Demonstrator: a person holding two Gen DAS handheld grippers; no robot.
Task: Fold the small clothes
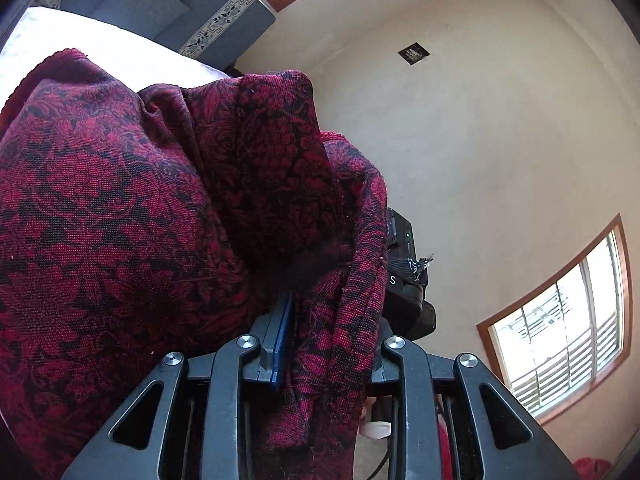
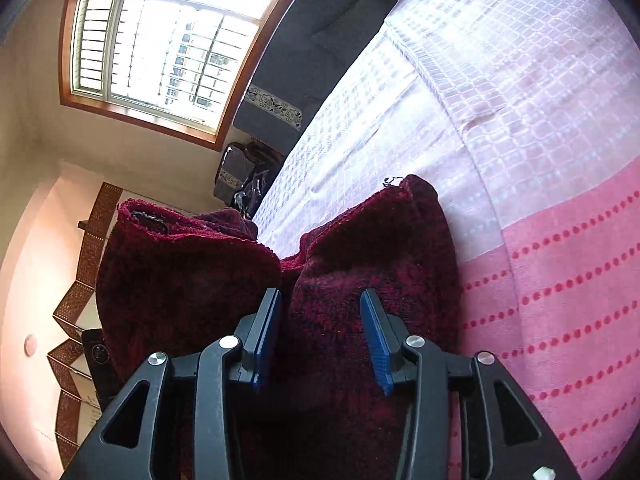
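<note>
A dark red knitted garment with a black floral pattern (image 1: 120, 208) hangs bunched in heavy folds, lifted off the surface beneath it. In the left wrist view its patterned outer face fills the left half of the frame, with a doubled-over flap (image 1: 276, 152) standing up at the centre and a rolled edge trailing down the right side. In the right wrist view the garment (image 2: 360, 264) shows a fuzzier, plainer crimson face, gathered into two humps with a dip between them, its far corner resting on the white checked bedspread (image 2: 460, 100).
</note>
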